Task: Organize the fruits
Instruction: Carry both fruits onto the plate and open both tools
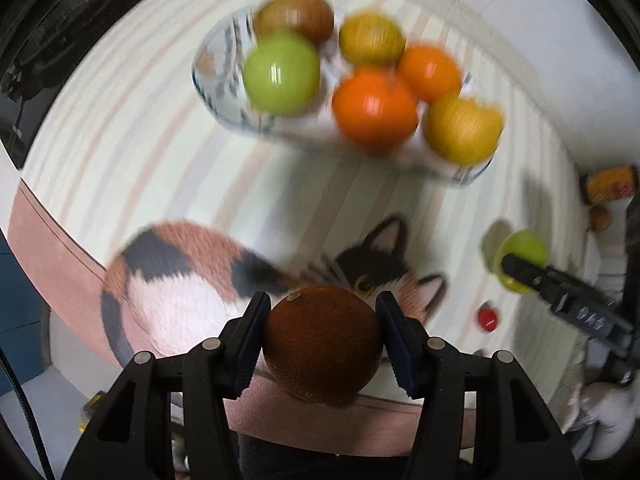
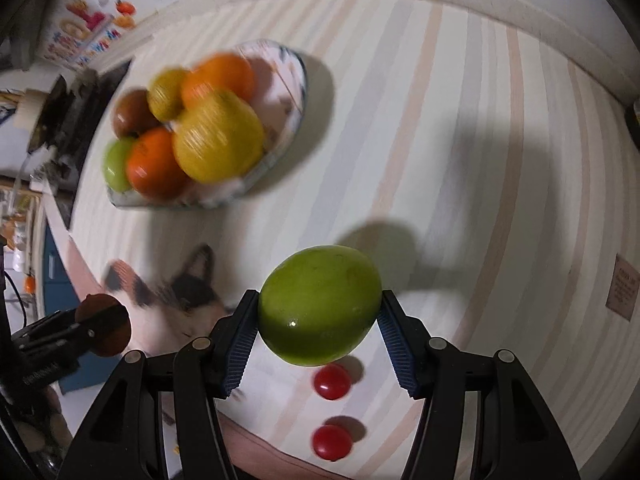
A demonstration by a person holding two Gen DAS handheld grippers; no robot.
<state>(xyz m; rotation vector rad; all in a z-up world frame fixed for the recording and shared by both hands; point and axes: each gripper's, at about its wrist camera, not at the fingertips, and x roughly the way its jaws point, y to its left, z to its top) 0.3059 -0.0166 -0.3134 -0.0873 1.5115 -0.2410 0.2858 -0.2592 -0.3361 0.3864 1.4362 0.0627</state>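
My left gripper (image 1: 322, 312) is shut on a dark brown-orange round fruit (image 1: 322, 344), held above a cloth with a cat picture (image 1: 180, 280). My right gripper (image 2: 318, 312) is shut on a green apple (image 2: 320, 304), also lifted off the cloth. In the left wrist view the right gripper (image 1: 516, 270) shows at the right edge with the green apple (image 1: 524, 246). The left gripper (image 2: 100, 320) with its brown fruit (image 2: 105, 326) appears at the lower left of the right wrist view. A glass plate (image 1: 218, 76) (image 2: 298, 80) holds several fruits: green, orange, yellow and brown.
Two small red tomatoes (image 2: 331, 381) (image 2: 332, 442) lie on the striped cloth (image 2: 460, 140) below the green apple; one red tomato (image 1: 488, 317) shows in the left view. A colourful box (image 2: 80, 20) stands beyond the plate. An orange packet (image 1: 610, 188) sits at the far right.
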